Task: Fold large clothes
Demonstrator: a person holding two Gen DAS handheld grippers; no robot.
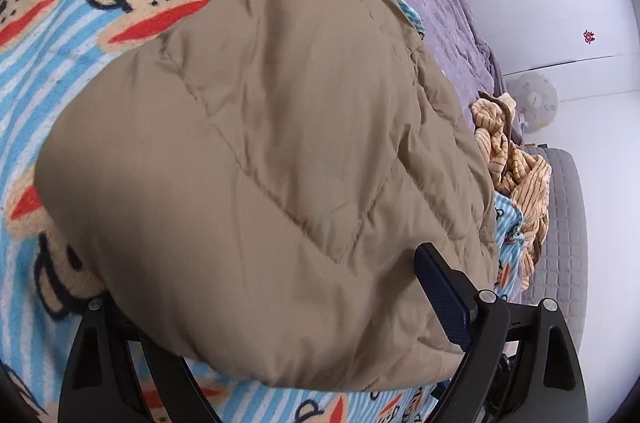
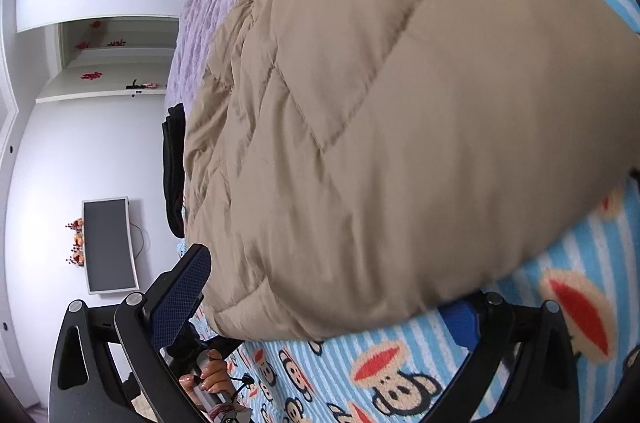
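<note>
across frame centre: tan quilted jacket (image 1: pixel 260 159) lying on monkey blanket (image 1: pixel 60 71); left gripper (image 1: pixel 280 335) and right gripper (image 2: pixel 332 307) both straddling its hem wide open, gripping nothing; next, closing and folding over.

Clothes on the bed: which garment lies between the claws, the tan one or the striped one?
The tan quilted jacket; the yellow striped garment lies crumpled beyond it, away from both claws.

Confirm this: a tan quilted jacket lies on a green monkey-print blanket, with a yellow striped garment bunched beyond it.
Not quite: the monkey-print blanket is blue and white striped, not green, as the left wrist view shows. The rest holds: the tan quilted jacket lies on it, and the yellow striped garment is bunched beyond it.
</note>
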